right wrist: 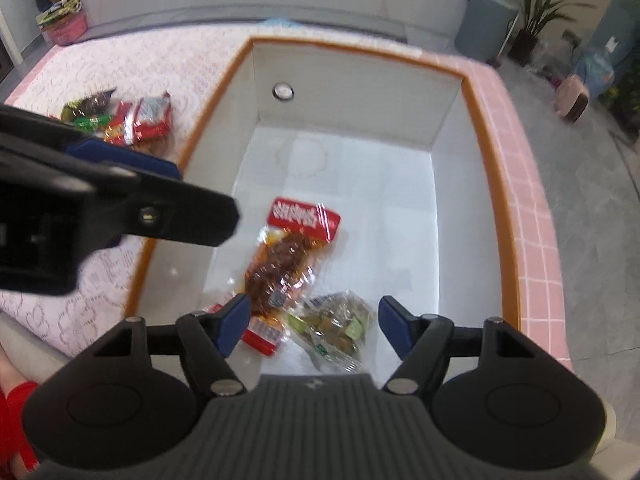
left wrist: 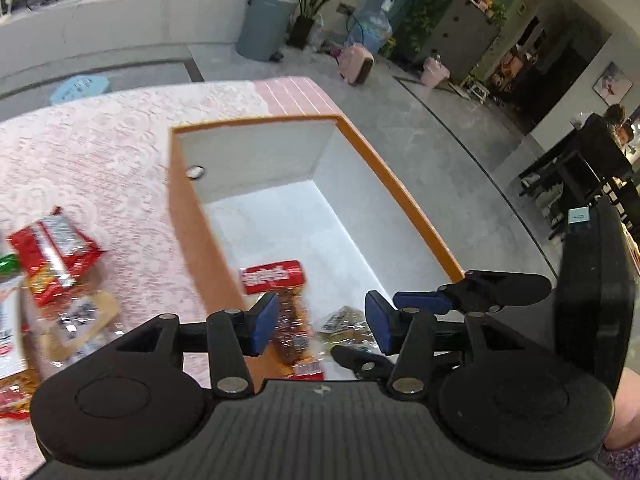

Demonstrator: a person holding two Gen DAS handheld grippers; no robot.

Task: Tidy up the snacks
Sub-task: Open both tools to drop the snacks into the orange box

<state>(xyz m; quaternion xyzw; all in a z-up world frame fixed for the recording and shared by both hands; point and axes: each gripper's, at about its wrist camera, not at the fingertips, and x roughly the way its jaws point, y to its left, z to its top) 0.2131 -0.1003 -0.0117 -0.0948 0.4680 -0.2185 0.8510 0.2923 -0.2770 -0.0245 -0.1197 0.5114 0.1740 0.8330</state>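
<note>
An orange-rimmed white box (right wrist: 484, 128) stands on the pink lace tablecloth (left wrist: 100, 148); it also shows in the left wrist view (left wrist: 384, 168). Inside lie a red-topped packet of brown snack (right wrist: 288, 256) and a clear packet of green-brown pieces (right wrist: 336, 328). Both show in the left wrist view, the red packet (left wrist: 276, 276) and the clear one (left wrist: 344, 324). My left gripper (left wrist: 320, 322) is open and empty above the box's near end. My right gripper (right wrist: 314, 322) is open and empty above the two packets. Its fingers also appear in the left wrist view (left wrist: 424, 300).
A heap of red, green and yellow snack packets (left wrist: 52, 264) lies on the cloth left of the box, also in the right wrist view (right wrist: 120, 120). The table edge (right wrist: 536, 208) drops to a grey floor on the right. A grey bin (left wrist: 264, 24) and plants stand beyond.
</note>
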